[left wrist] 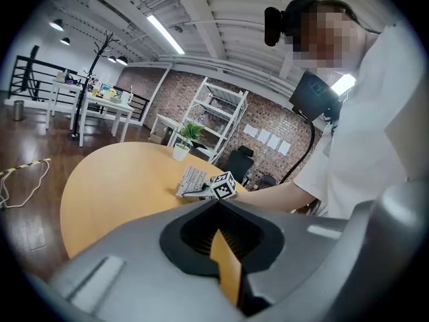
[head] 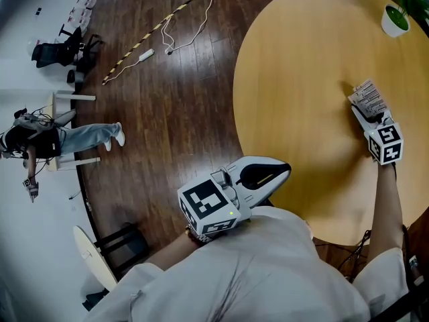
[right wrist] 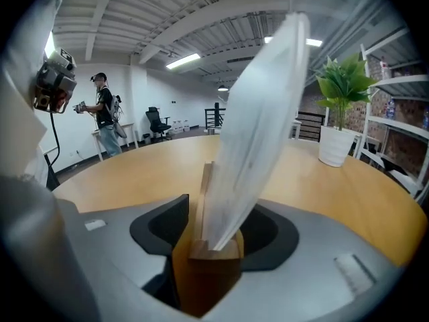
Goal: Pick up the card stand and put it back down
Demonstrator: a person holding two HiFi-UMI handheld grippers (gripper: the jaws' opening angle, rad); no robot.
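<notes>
The card stand (head: 367, 99), a small wooden block holding a white printed card, rests on the round wooden table (head: 301, 79) near its right side. My right gripper (head: 366, 115) reaches it from the near side. In the right gripper view the wooden base (right wrist: 214, 247) sits between the jaws with a slim gap on its left, and the card (right wrist: 261, 126) leans up and to the right. That gripper (right wrist: 221, 215) is open. My left gripper (head: 278, 172) hangs off the table by my chest, its jaws together and empty (left wrist: 216, 203).
A small potted plant (head: 395, 19) stands at the table's far right edge. Dark wooden floor lies to the left, with a striped strip and a white cable (head: 174, 25). A person (head: 60, 139) stands far left beside a stool.
</notes>
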